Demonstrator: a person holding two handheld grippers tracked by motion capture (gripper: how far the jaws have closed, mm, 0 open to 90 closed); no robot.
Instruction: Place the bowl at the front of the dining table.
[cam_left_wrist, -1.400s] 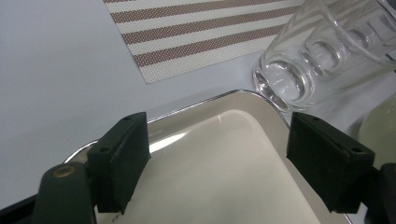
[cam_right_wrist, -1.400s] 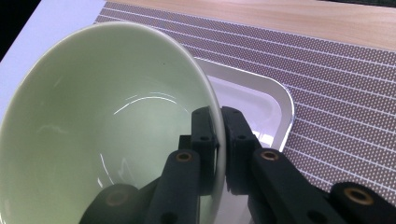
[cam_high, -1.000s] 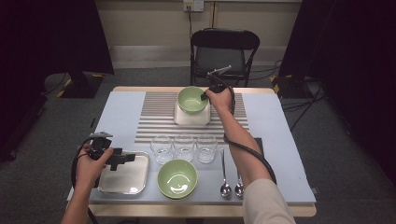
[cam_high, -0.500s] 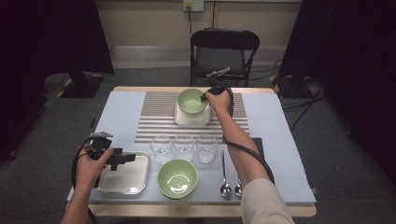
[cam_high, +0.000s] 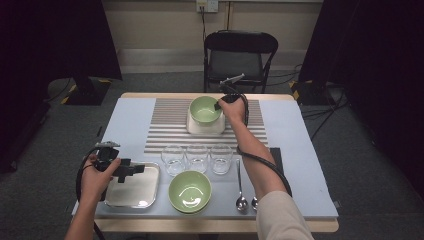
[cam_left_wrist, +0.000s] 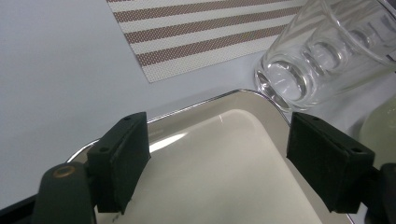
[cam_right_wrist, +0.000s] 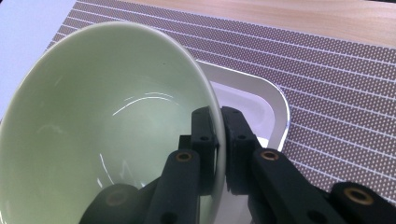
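- The surface (cam_high: 295, 150) is a pale blue-grey top with a striped mat (cam_high: 170, 125) at the back, a folding chair (cam_high: 240, 55) and dark curtains behind it.
- At the left, my left gripper (cam_high: 131, 169) hangs over the steel tray (cam_high: 131, 200) with its jaws wide apart and nothing between them, parked out of the way, I judge.
- Three glasses (cam_high: 197, 158) stand in a row mid-surface, with a second green bowl (cam_high: 190, 191) and two spoons (cam_high: 241, 200) in front of them.
- Farther back, my right gripper (cam_right_wrist: 218, 140) is pinched on the rim of the far green bowl (cam_high: 205, 110), one jaw inside the wall and one outside, so I can lift it by its edge; the bowl sits on the white dish (cam_high: 197, 129).
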